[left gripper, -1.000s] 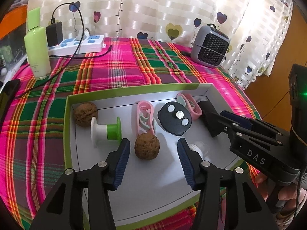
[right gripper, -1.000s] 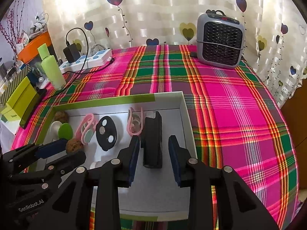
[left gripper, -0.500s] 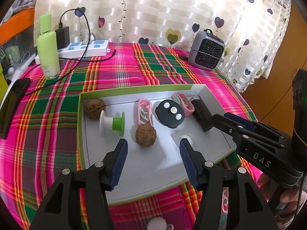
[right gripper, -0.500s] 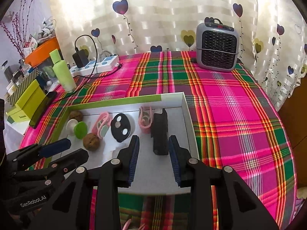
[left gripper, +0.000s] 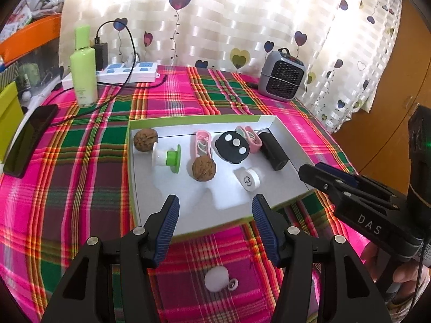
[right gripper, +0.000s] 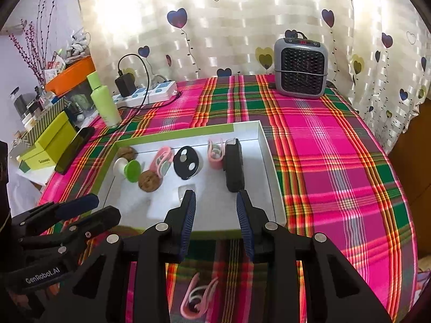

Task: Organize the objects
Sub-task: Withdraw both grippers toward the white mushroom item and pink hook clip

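Observation:
A shallow white tray with a green rim [left gripper: 188, 119] [right gripper: 266, 145] lies on the plaid cloth. It holds two walnuts [left gripper: 204, 168] [left gripper: 145, 139], a white and green spool [left gripper: 167, 158], two pink clips [left gripper: 202, 143], a black round disc [left gripper: 233, 148], a black block [left gripper: 273, 149] [right gripper: 233, 162] and a small white cap [left gripper: 247, 179]. My left gripper [left gripper: 214, 215] is open and empty over the tray's near edge. My right gripper [right gripper: 215, 210] is open and empty near the tray's front right. A white ball with a ring [left gripper: 216, 282] and a pink clip [right gripper: 198, 300] lie on the cloth below the grippers.
A grey heater [right gripper: 301, 67] stands at the back right. A green bottle [left gripper: 83, 75], a power strip with charger [left gripper: 129, 71] and a black phone [left gripper: 29, 137] sit at the back left. A yellow-green box [right gripper: 51, 141] lies off the left edge.
Both grippers have drawn back and up from the tray, still open. The white ball and a pink clip on the cloth in front of the tray have come into view.

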The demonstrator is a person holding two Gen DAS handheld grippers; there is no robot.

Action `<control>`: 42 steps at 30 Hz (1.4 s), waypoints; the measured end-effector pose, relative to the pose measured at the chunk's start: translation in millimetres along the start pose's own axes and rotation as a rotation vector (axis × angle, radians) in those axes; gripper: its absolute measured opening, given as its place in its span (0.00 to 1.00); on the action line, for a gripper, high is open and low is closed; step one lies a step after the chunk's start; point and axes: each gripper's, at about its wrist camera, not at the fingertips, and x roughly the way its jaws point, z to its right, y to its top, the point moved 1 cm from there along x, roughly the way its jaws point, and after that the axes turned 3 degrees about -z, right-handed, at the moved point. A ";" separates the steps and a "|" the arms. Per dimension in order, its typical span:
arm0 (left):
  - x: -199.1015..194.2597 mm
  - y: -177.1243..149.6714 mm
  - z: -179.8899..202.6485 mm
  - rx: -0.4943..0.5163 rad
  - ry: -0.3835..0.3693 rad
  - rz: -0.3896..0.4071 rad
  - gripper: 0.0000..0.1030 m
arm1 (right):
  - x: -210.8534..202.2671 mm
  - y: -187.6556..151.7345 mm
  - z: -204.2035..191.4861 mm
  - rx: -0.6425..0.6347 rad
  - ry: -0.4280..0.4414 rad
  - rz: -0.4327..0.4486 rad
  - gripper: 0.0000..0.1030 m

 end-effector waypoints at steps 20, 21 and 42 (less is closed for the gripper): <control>-22.8 -35.1 -10.3 -0.022 -0.023 0.003 0.54 | -22.8 -35.4 -4.9 0.011 0.021 0.004 0.32; -22.7 -36.2 -10.5 -0.022 -0.025 0.002 0.54 | -23.1 -36.2 -4.6 0.012 0.022 0.003 0.32; -16.6 -67.1 -13.7 -0.021 -0.086 -0.028 0.54 | -22.3 -64.0 -1.2 0.035 0.089 -0.026 0.32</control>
